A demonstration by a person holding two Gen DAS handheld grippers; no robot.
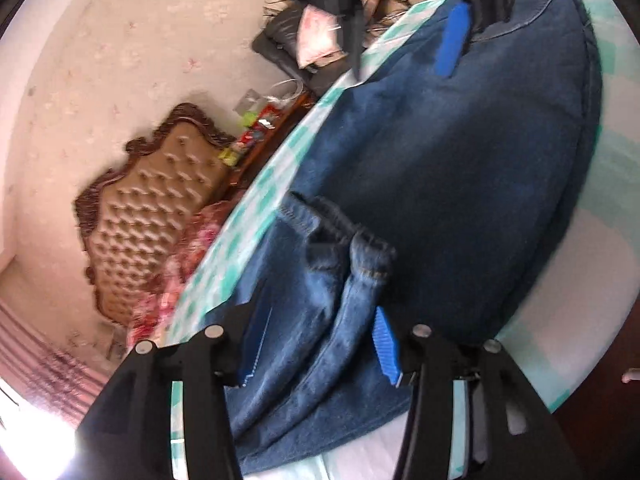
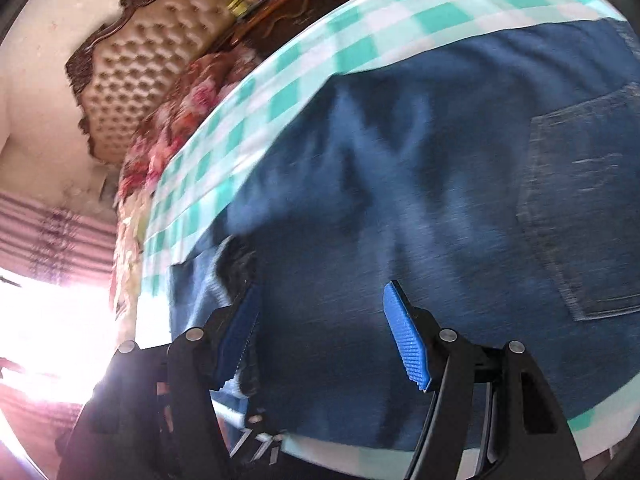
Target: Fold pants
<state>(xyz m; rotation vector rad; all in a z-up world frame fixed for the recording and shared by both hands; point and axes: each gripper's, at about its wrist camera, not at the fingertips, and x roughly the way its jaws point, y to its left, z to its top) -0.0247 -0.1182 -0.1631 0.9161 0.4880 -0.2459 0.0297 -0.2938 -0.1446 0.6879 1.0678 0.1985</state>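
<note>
Blue jeans (image 1: 440,168) lie folded on a table under a green-and-white checked cloth (image 1: 248,216). Their leg ends (image 1: 340,240) are laid back over the body of the pants. My left gripper (image 1: 318,344) hovers over those legs; its blue pads stand apart and the denim runs between them unpinched. My right gripper (image 1: 404,48) shows at the top of the left wrist view, over the waist end. In the right wrist view the right gripper (image 2: 322,336) is open just above the jeans (image 2: 400,184), with a back pocket (image 2: 580,220) to its right.
Beyond the table's far edge are a bed with a tufted headboard (image 1: 152,216) and floral bedding (image 2: 180,120). A dark side table holds small items (image 1: 256,132). A dark bag and pink pillows (image 1: 316,32) lie further back. A bright window glares at lower left.
</note>
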